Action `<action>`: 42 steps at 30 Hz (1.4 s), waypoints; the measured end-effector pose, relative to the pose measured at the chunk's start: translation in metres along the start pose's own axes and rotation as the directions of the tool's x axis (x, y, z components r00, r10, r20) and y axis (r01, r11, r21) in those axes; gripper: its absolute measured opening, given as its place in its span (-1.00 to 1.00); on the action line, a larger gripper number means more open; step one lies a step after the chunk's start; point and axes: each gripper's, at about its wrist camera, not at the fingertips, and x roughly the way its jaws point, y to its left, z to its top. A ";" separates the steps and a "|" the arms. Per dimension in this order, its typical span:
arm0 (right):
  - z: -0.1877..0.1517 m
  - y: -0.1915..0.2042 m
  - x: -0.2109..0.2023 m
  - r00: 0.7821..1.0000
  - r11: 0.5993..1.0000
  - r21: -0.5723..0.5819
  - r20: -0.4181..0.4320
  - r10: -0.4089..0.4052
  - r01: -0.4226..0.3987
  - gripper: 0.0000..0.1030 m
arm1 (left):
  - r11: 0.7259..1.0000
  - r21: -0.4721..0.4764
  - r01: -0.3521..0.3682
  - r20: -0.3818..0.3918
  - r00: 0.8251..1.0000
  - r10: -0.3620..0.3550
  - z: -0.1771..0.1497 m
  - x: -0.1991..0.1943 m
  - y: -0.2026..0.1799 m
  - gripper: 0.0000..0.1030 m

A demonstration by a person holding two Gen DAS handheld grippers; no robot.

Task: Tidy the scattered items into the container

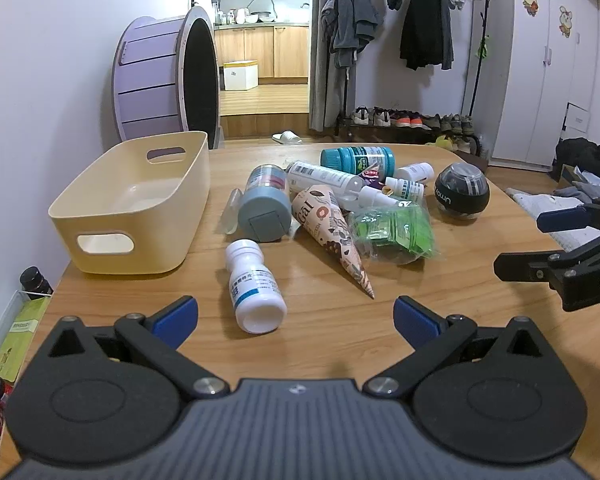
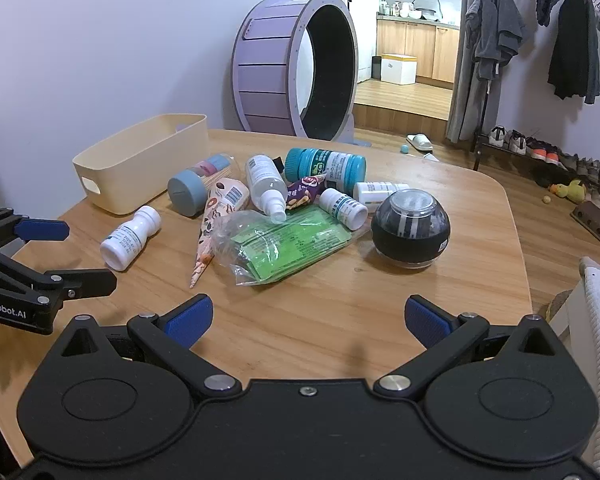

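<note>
White plastic pill bottle (image 1: 256, 292) lying on desk (image 1: 340, 320) beside cream bin (image 1: 132, 208), likely light, rigid, slick: grip across narrow waist; both tongs (image 1: 296, 316) (image 2: 308, 320) wide, empty.

One cream container (image 1: 140, 204) counted; three white pill bottles (image 1: 256, 292); one teal bottle (image 1: 358, 159); one spray bottle (image 1: 328, 179); one paper cone (image 1: 332, 236); one black ball (image 1: 462, 192); one green packet (image 1: 396, 228); one grey-lidded jar (image 1: 265, 208).

Bare table (image 1: 340, 320) lies before the heaped bottles (image 1: 340, 184); bin (image 1: 100, 216) open above.
</note>
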 end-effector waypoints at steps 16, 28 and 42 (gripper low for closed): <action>0.000 -0.003 -0.001 1.000 1.000 -0.002 -0.002 0.007 -0.007 1.00 | 1.000 0.004 -0.003 0.004 1.000 0.003 0.000 0.000 0.003 1.00; 0.001 -0.003 -0.002 1.000 1.000 -0.006 -0.005 0.008 -0.008 1.00 | 1.000 0.015 -0.005 -0.004 1.000 0.005 -0.001 0.000 0.002 1.00; 0.000 -0.002 -0.002 1.000 1.000 -0.015 -0.009 0.003 -0.003 1.00 | 1.000 0.021 -0.008 -0.005 1.000 0.008 -0.001 -0.002 0.002 1.00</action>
